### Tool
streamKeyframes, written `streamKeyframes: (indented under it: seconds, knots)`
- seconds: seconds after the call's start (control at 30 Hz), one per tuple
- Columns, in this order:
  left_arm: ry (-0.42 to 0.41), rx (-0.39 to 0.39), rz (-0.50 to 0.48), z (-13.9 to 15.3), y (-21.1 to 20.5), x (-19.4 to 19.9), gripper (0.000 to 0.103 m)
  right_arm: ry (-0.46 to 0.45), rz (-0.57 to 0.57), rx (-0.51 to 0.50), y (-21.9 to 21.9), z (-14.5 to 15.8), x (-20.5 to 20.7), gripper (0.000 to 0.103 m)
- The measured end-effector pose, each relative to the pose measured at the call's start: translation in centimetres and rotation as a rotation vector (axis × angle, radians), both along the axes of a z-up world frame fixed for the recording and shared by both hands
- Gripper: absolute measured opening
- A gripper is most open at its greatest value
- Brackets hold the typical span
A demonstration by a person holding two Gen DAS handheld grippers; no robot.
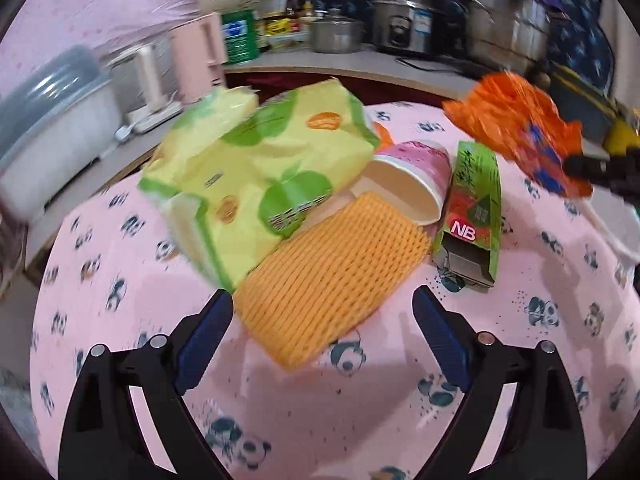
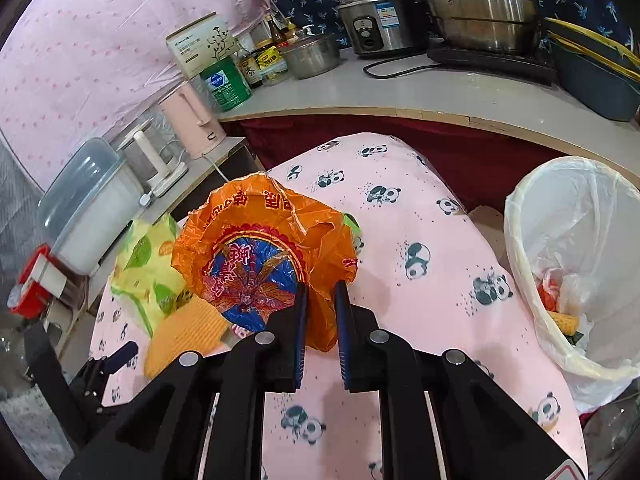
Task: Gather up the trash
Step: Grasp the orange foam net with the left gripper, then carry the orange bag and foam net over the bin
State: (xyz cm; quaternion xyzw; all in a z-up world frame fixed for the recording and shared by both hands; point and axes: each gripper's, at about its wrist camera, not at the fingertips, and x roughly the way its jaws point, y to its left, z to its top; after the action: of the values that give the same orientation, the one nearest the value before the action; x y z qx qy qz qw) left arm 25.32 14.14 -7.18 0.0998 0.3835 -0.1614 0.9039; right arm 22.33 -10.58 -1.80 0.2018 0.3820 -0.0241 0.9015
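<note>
- The left gripper (image 1: 322, 312) points down at a slant, its two blue-padded fingers (image 1: 202, 340) spread wide apart, nothing pressed between them
- The right gripper (image 2: 321, 294) also tilts downward, its fingers (image 2: 300, 320) drawn close together and pinching a crumpled orange plastic bag (image 2: 256, 248), which hangs lifted off the tabletop
- In the left wrist view the right gripper shows at the right edge, dark and blurred

The yellow-green packet (image 1: 256, 176) is motion-blurred, its print unreadable, and perhaps hides part of the paper cup (image 1: 412, 184).
</note>
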Motion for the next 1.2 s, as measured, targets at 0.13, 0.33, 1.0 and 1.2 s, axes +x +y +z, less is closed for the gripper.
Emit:
streamKeyframes:
  seconds: [0.13, 0.33, 1.0, 1.2]
  knots:
    - [0.039, 0.066, -0.045, -1.2, -1.2, 1.3, 0.068, -0.001, -0.002, 0.002, -0.1, -0.3, 0.9, 0.013]
    - [0.048, 0.048, -0.034, -1.1, -1.5, 1.1, 0.035, 0.012, -0.001, 0.01, -0.2, -1.1, 0.9, 0.013]
    - [0.111, -0.197, -0.036, 3.9, -6.4, -5.9, 0.018, -0.047, -0.035, 0.041, -3.0, 1.5, -5.9, 0.013]
    - [0.092, -0.203, -0.076, 5.5, -10.2, -7.5, 0.018, -0.069, -0.079, 0.041, -6.0, 2.2, -8.5, 0.013]
